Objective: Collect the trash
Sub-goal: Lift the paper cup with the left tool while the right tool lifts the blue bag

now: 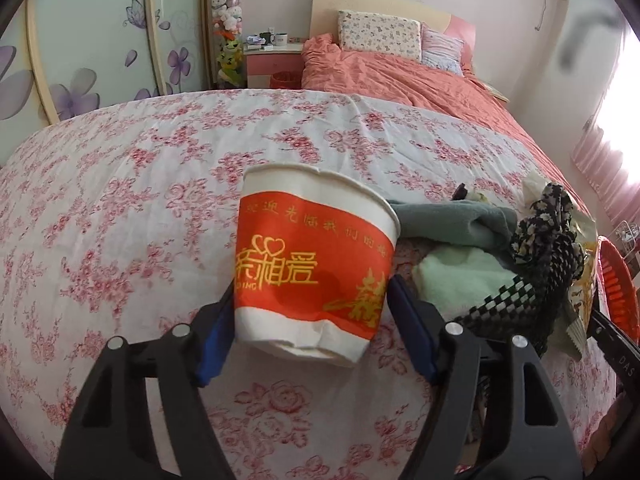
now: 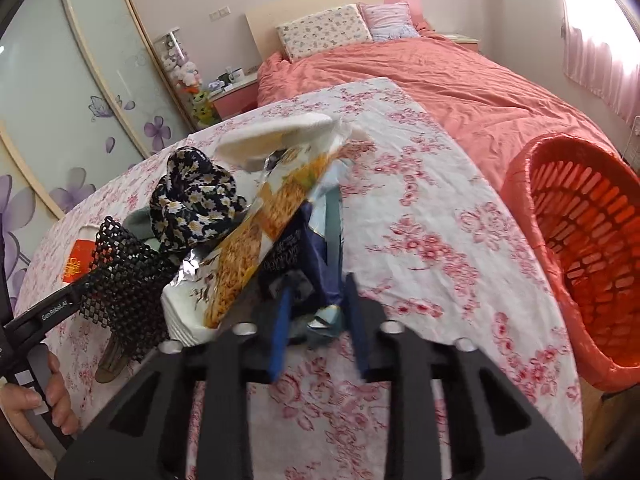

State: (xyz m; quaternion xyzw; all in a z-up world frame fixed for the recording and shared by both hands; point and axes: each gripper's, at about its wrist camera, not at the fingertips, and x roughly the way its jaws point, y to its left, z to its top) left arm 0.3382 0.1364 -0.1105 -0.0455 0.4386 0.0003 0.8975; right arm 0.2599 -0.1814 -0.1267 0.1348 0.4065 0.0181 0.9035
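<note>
My left gripper is shut on a red and white paper cup, held upright just above the floral bedsheet; the cup also peeks out in the right wrist view. My right gripper is shut on a snack wrapper with a blue underside, lifted over the sheet. An orange mesh trash basket stands off the bed's right edge, right of the right gripper; its rim shows in the left wrist view.
A heap of clothes lies between the grippers: a dark floral garment, a black-and-white checked piece, green towels. An orange quilt and pillows lie beyond. A nightstand and wardrobe doors stand left.
</note>
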